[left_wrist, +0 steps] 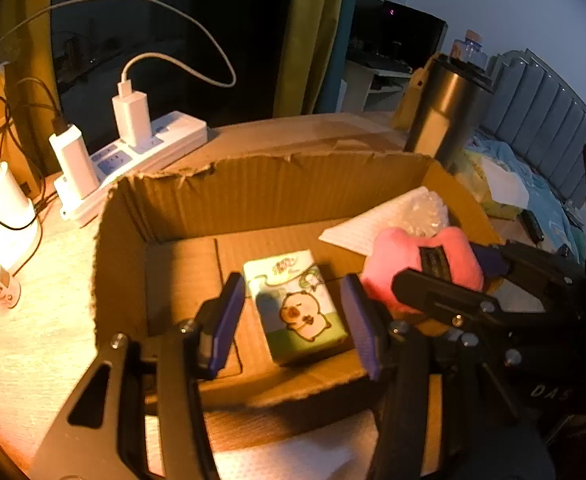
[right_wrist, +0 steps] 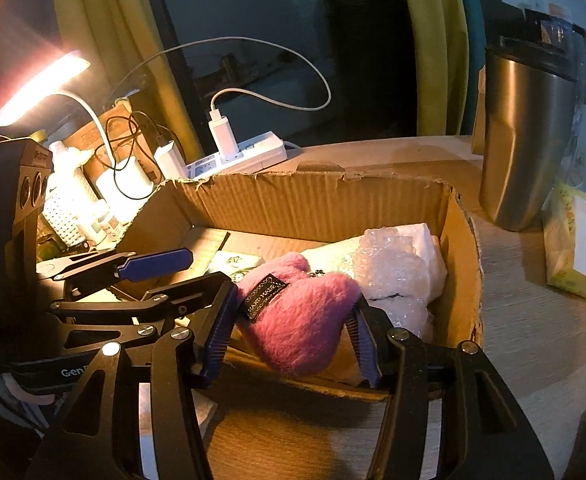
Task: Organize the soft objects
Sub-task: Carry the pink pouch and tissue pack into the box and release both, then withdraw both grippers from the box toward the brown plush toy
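An open cardboard box [left_wrist: 253,188] [right_wrist: 317,200] stands on the table. A tissue pack with a cartoon animal [left_wrist: 295,304] lies flat on its floor. My left gripper [left_wrist: 293,316] is open, its jaws either side of the pack and just above it. My right gripper [right_wrist: 293,320] is shut on a pink plush heart [right_wrist: 301,320] [left_wrist: 425,264] and holds it over the box's near right part. A wad of bubble wrap [right_wrist: 397,276] [left_wrist: 421,212] and white paper [left_wrist: 365,224] lie in the box's right end.
A white power strip [left_wrist: 141,148] with chargers and cables sits behind the box at left. A steel tumbler [right_wrist: 529,140] stands at the right rear. A yellow tissue pack [right_wrist: 581,244] lies right of the box. A lit lamp [right_wrist: 41,92] and bottles stand at left.
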{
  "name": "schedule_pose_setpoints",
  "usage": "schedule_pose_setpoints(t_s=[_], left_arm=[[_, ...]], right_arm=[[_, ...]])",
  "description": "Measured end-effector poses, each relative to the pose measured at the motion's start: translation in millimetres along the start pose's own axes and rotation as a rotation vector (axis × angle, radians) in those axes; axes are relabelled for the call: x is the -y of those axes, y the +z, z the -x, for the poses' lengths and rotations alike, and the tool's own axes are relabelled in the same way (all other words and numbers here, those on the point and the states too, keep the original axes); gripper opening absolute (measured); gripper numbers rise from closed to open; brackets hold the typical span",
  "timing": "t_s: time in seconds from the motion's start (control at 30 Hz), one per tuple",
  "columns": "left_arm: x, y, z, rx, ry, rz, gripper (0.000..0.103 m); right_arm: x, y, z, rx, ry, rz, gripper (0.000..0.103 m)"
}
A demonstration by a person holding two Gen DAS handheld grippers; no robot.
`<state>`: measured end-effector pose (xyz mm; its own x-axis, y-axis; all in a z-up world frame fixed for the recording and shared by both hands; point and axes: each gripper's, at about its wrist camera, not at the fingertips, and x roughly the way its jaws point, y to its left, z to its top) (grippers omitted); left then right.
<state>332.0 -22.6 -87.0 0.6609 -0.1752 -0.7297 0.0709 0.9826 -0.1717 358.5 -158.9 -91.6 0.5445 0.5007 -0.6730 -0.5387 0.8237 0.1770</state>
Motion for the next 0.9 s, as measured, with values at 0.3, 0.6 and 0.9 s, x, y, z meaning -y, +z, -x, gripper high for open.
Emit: schedule_pose_setpoints(t_s=[0.3, 0.6, 0.9], left_arm=[[1.3, 0.8, 20.0, 0.032, 0.017, -0.016, 0.054], [1.8, -5.8, 48.3, 0.067, 0.026, -0.027, 0.054], [0.7, -16.5, 79.8, 0.113, 0.018, -0.033, 0.067]], right_arm=[[-6.6, 0.2, 20.1, 0.038, -0.032, 0.002, 0.064], [-19.6, -3.1, 43.9, 0.064, -0.054, 0.01, 0.064], [-36.3, -12.3, 66.4, 0.079, -0.075, 0.024, 0.064]])
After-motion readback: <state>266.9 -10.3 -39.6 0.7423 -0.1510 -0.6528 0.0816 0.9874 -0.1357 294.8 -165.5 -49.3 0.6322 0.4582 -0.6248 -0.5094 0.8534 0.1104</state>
